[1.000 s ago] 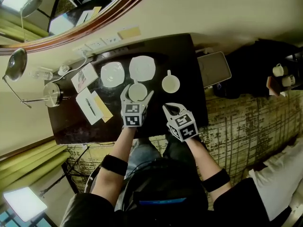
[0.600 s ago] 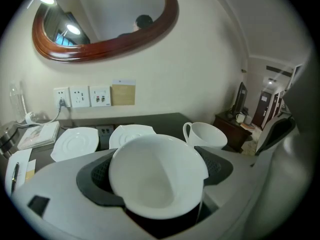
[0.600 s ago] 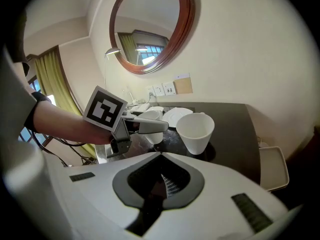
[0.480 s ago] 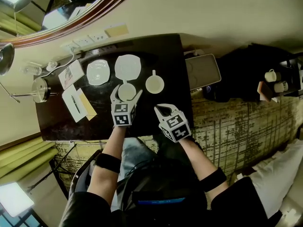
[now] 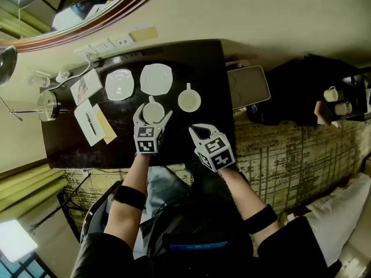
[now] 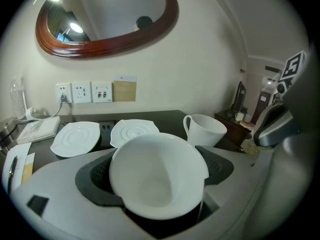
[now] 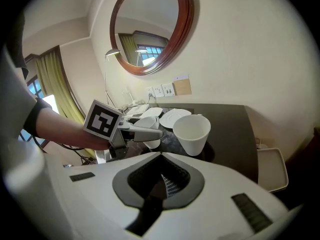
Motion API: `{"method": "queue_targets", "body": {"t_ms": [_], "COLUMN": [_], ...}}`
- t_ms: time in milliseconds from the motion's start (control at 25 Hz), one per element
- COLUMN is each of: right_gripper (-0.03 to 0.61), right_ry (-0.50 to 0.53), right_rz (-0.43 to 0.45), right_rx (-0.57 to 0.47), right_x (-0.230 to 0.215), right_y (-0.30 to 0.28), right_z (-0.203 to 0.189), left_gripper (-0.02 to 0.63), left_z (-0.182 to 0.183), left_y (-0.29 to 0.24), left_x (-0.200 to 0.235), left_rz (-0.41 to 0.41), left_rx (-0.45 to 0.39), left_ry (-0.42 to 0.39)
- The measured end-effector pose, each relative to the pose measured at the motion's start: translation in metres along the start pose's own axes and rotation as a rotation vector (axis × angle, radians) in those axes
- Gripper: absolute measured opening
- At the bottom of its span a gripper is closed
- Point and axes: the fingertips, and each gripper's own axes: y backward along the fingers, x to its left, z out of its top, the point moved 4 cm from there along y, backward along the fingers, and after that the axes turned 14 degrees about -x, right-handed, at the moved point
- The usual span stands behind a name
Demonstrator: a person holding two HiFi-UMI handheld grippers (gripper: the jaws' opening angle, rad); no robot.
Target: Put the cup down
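White cup (image 5: pixel 153 110) is sitting pinched across its body in your left gripper's (image 5: pixel 153 114) wide jaws, low over the table (image 5: pixel 211 74) just near of the right saucer (image 5: pixel 156 79), ready for setting down. Your right gripper (image 5: pixel 200 134) is hanging pressed together, empty, out of the way.

White left gripper (image 5: pixel 153 112) and right gripper (image 5: pixel 194 130) carry black-patterned cubes (image 5: pixel 145 142); armbands (image 5: pixel 128 197) are black.

**Glossy china, matt plastic**

The cup (image 6: pixel 160 176) and saucers (image 6: pixel 75 138) look like smooth, glossy white china. The tabletop (image 5: pixel 210 65) is dark and polished; the mirror frame (image 6: pixel 107 45), varnished reddish wood. The left gripper (image 6: pixel 157 164) has a matt pale plastic shell and dark textured pads (image 6: pixel 95 176).
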Motion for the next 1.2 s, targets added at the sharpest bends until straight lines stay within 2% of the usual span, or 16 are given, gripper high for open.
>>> {"method": "queue_targets", "body": {"t_ms": [240, 400, 600, 840, 1120, 1200], "right_gripper": [0.000, 0.000, 0.000, 0.000, 0.000, 0.000], "right_ry": [0.007, 0.011, 0.000, -0.001, -0.007, -0.007], "right_rz": [-0.003, -0.014, -0.016, -0.021, -0.044, -0.045], "right_rx": [0.000, -0.009, -0.057, -0.086, -0.124, -0.135], "right_x": [0.002, 0.002, 0.011, 0.012, 0.013, 0.015], "right_y": [0.000, 0.001, 0.007, 0.011, 0.019, 0.020], "right_z": [0.000, 0.005, 0.033, 0.044, 0.059, 0.063], "left_gripper": [0.511, 0.511, 0.510, 0.506, 0.341, 0.322], "left_z": [0.007, 0.023, 0.055, 0.083, 0.100, 0.102], "left_y": [0.011, 0.030, 0.061, 0.096, 0.131, 0.140], "left_x": [-0.004, -0.011, -0.009, 0.001, -0.005, -0.003], "left_rz": [-0.018, -0.028, -0.011, 0.011, 0.015, 0.030], "left_rx": [0.018, 0.030, 0.003, -0.036, -0.047, -0.057], "left_ry": [-0.004, -0.010, -0.043, -0.072, -0.034, -0.028]}}
